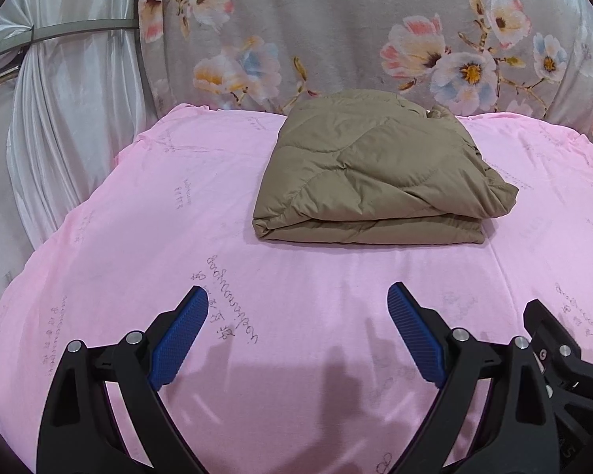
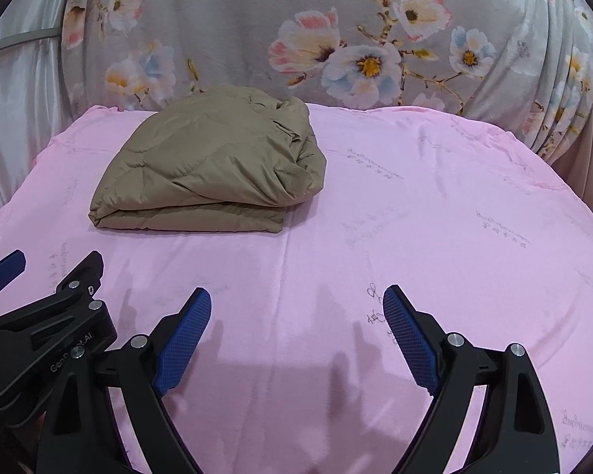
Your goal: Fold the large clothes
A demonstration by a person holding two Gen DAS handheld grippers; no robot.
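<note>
An olive-brown quilted garment (image 1: 371,173) lies folded in a thick rectangle on the pink sheet (image 1: 178,237), toward the far side. It also shows in the right wrist view (image 2: 213,170), far left. My left gripper (image 1: 298,300) is open and empty, hovering over the sheet well short of the garment. My right gripper (image 2: 298,302) is open and empty, over the sheet to the right of the garment. Each gripper sees the other at its frame edge: the right gripper (image 1: 565,339) and the left gripper (image 2: 39,316).
A grey floral blanket (image 1: 336,31) hangs behind the bed. A white curtain (image 1: 59,118) hangs at the left. The pink sheet (image 2: 435,217) spreads wide to the right of the garment and drops off at its left and right edges.
</note>
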